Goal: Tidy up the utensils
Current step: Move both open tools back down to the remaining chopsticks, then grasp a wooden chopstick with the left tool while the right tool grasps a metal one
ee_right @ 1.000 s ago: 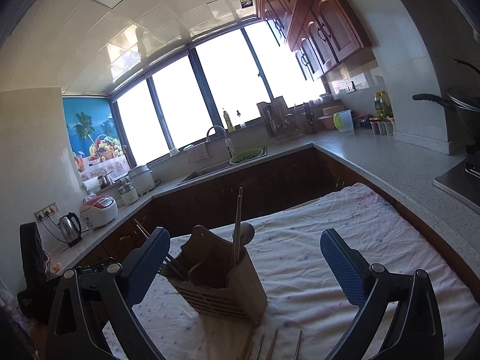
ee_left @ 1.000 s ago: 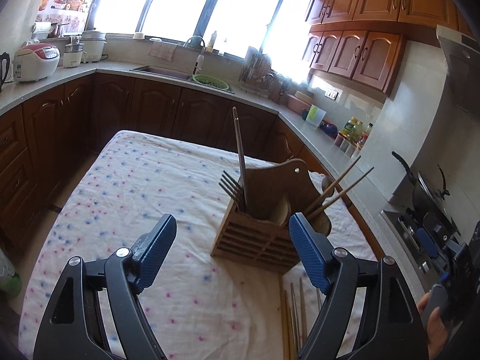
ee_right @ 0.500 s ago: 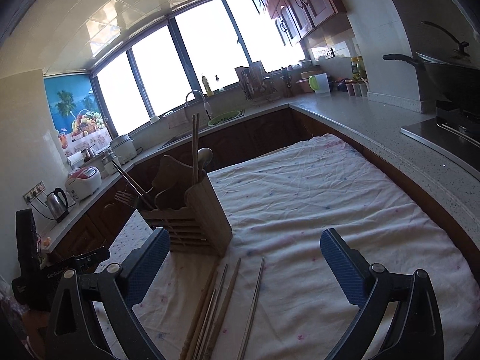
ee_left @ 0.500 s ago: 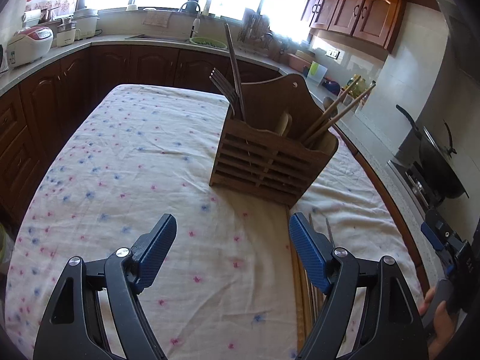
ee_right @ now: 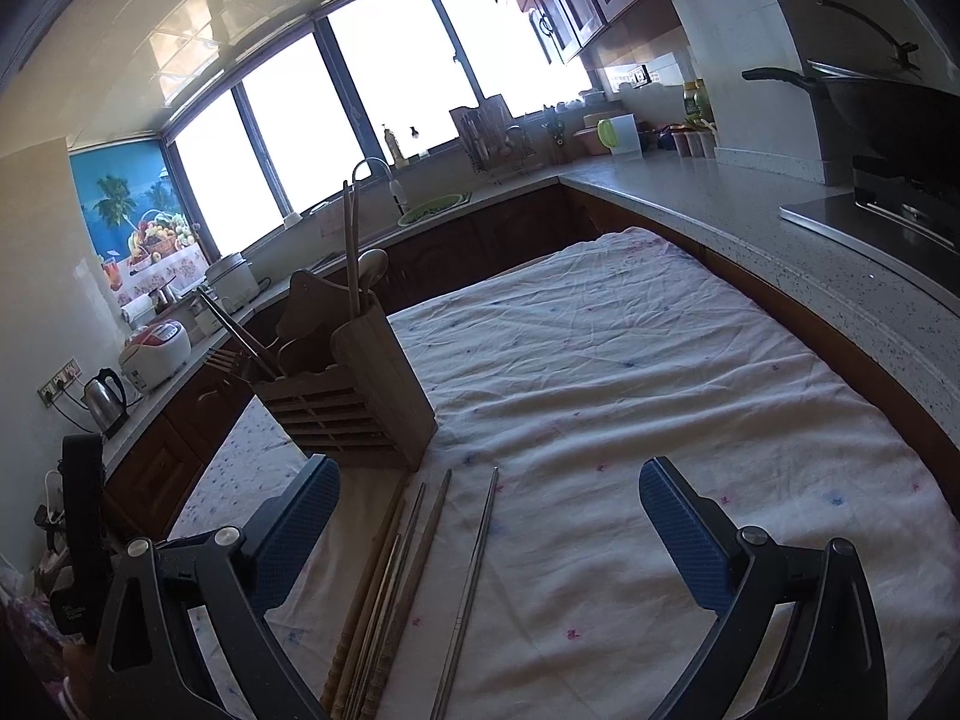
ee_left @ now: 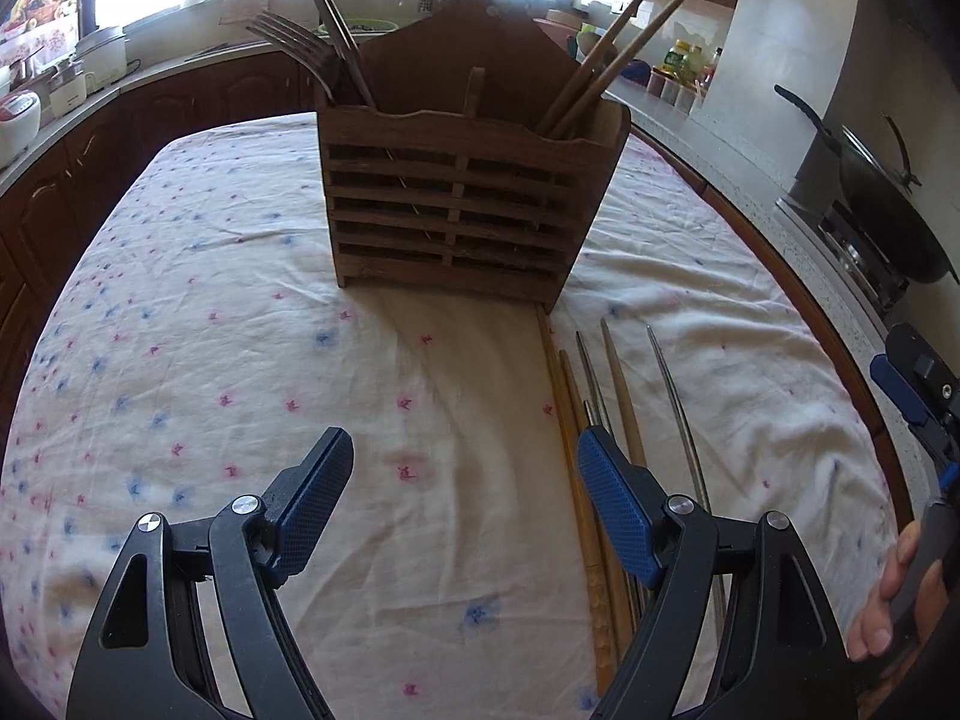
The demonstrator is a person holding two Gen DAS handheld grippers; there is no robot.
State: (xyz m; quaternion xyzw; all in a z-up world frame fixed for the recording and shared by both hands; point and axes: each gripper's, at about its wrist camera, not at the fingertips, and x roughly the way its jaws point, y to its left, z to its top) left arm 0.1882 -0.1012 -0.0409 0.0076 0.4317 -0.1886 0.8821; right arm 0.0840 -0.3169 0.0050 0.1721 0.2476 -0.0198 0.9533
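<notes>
A slatted wooden utensil holder (ee_left: 462, 204) stands on the flower-print tablecloth (ee_left: 210, 360). It holds forks (ee_left: 288, 39) on the left and wooden chopsticks (ee_left: 606, 57) on the right. Several loose chopsticks (ee_left: 594, 420), wooden and metal, lie on the cloth in front of its right corner. My left gripper (ee_left: 465, 486) is open and empty, low over the cloth, its right finger above those chopsticks. In the right wrist view the holder (ee_right: 354, 390) is at the left, the loose chopsticks (ee_right: 408, 552) lie near my open, empty right gripper (ee_right: 489, 516).
A dark wok (ee_left: 888, 210) sits on the stove beyond the table's right edge. Counters with a sink (ee_right: 432, 207), rice cookers (ee_right: 156, 354) and a kettle (ee_right: 105, 399) run around the table. The right gripper's body (ee_left: 924, 396) shows at the right edge of the left wrist view.
Both grippers have come down and tilted toward the table. The holder now fills more of the left wrist view, and the loose chopsticks lie closer under both grippers.
</notes>
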